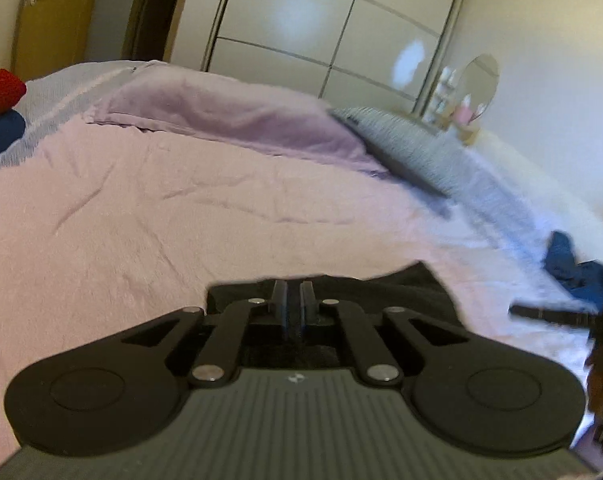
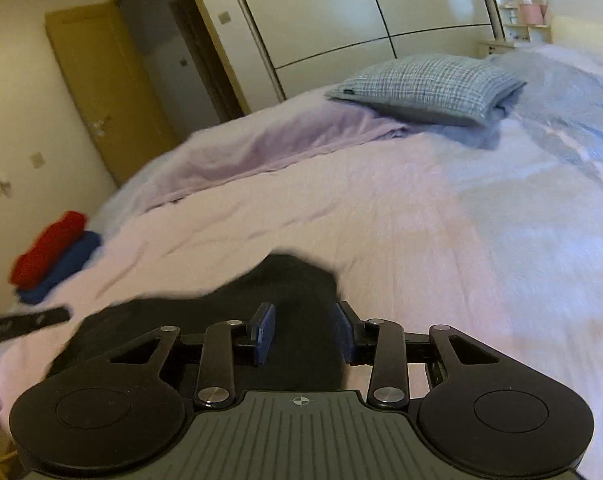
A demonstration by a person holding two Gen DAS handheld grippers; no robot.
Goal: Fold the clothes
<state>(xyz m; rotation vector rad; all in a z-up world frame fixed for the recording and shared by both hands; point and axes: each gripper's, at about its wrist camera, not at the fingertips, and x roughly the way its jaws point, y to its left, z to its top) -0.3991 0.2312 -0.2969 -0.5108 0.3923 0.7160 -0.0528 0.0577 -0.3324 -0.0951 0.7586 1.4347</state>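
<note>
1. Black garment (image 2: 285, 296): dark, soft, bunched, lying on the near part of the bed under both my tongs.
2. Left tongs (image 1: 294, 300): jaws pressed together; whether cloth is pinched I cannot tell.
3. Right tongs (image 2: 303, 332): jaws partly apart, garment seen between the blue pads (image 2: 263, 330); contact unclear.
4. Bed (image 1: 141, 208): pink cover, lilac sheet (image 1: 229, 116), checked pillow (image 2: 425, 88).
5. Folded red (image 2: 47, 250) and blue (image 2: 63, 266) pieces, stacked at the bed's far edge.
6. Room: white wardrobe (image 2: 341, 12), yellow door (image 2: 97, 80).
7. Blue cloth (image 1: 581, 272) at the frame edge, blurred.
</note>
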